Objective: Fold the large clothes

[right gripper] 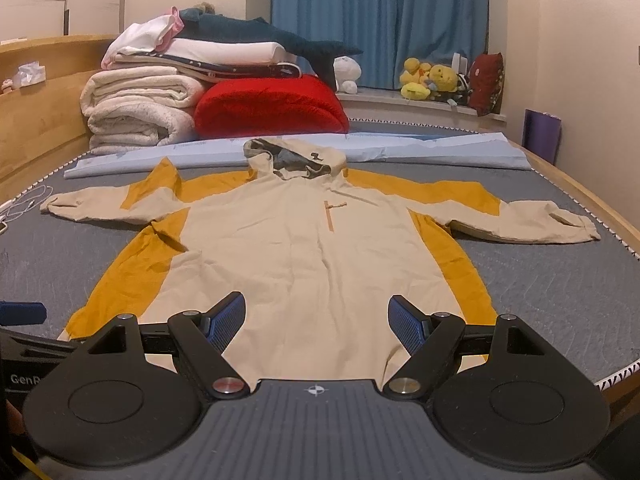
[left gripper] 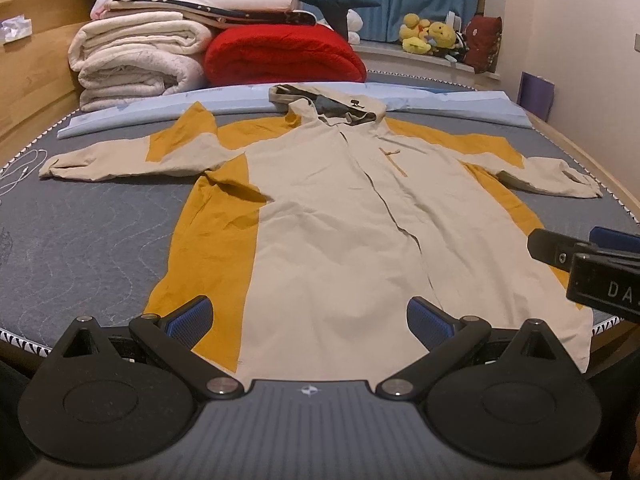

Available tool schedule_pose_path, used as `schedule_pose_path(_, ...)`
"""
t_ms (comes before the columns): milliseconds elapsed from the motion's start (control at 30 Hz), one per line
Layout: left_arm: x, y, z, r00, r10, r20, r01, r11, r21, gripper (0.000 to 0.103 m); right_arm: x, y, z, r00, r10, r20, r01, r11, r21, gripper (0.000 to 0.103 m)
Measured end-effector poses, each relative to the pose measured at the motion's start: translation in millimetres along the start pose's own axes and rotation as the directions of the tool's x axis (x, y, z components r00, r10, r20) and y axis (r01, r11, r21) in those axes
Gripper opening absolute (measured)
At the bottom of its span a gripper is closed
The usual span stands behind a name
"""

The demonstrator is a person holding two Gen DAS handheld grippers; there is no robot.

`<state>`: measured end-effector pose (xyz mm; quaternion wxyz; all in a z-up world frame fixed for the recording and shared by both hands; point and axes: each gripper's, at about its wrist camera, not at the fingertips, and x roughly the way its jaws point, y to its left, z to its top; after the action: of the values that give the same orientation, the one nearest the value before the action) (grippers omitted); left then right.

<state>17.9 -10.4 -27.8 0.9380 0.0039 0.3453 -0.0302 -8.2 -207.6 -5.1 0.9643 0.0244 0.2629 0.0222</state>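
A beige and mustard hooded jacket lies flat and face up on the grey mattress, sleeves spread to both sides, hood at the far end. My left gripper hovers open over the hem near the jacket's left half, nothing between its blue pads. My right gripper also stands open above the hem, a little right of the middle, holding nothing. The right gripper's black body shows at the right edge of the left wrist view.
Folded white blankets and a red blanket are stacked at the head of the bed, behind a light blue sheet. A wooden bed frame rims the mattress. Plush toys sit on the windowsill. A white cable lies at the left.
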Motion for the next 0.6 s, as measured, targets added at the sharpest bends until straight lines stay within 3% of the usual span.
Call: schedule_pose_path(600,1.4,0.0,-0.3,1.0,0.006,-0.004,-0.006,1.0,-0.004,0.103,1.3,-0.5,1.5,1.0,0.006,-0.008,-0.006,1.0,-0.004,0.08)
